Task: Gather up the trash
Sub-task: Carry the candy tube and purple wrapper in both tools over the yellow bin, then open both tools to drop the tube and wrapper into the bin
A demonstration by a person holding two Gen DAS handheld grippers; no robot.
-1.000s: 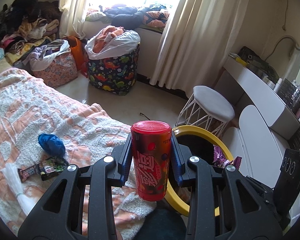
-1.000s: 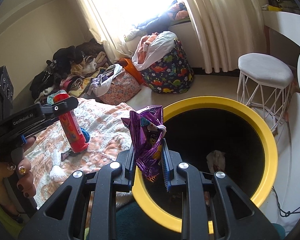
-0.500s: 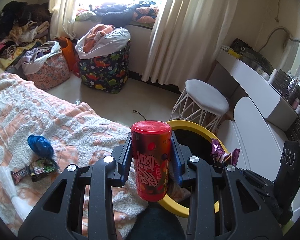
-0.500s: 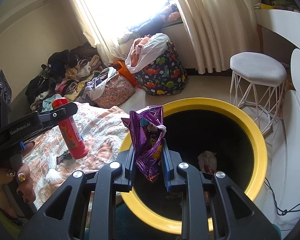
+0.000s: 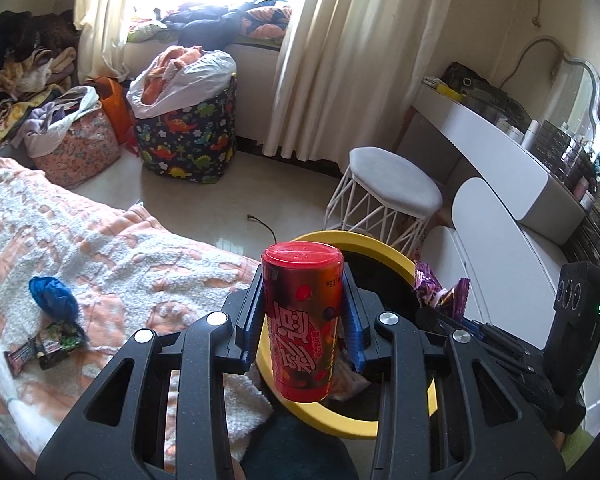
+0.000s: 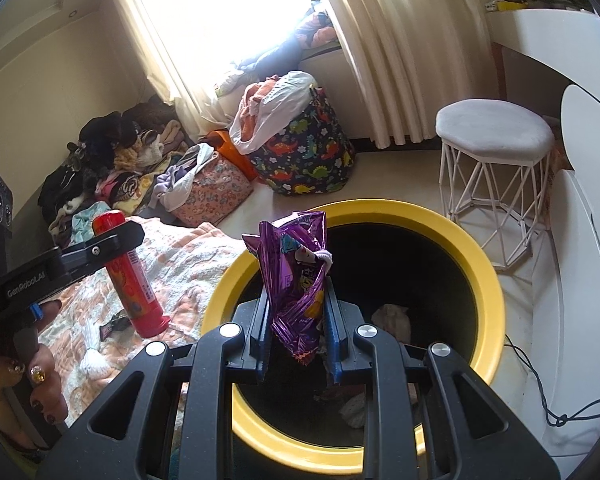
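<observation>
- Red plastic, a lidded snack tube [image 5: 302, 322], stood upright, clamped by our left gripper [image 5: 304, 320], just short of the yellow-rimmed bin [image 6: 496, 292], its base above the near rim
- Our right gripper [image 6: 298, 316] pinched a crumpled purple foil wrapper [image 6: 298, 280] directly over the bin's dark mouth, where other scraps already lay
- We judged the tube the likelier miss: let go there, it could strike the rim and roll off onto the floor or the peach-and-white blanket [image 5: 112, 256]
- The light wrapper could cling to a pad or flutter sideways, though the wide opening forgave much
- The two grippers hung near each other above one bin, so a hurried swing risked a knock
- Room was tight: bed edge on one side, white cabinet [image 6: 572, 280] on the other, wire-legged stool [image 6: 496, 136] behind
- A blue wad [image 5: 52, 294] and small wrappers [image 5: 46, 346] lay uncollected on the blanket
</observation>
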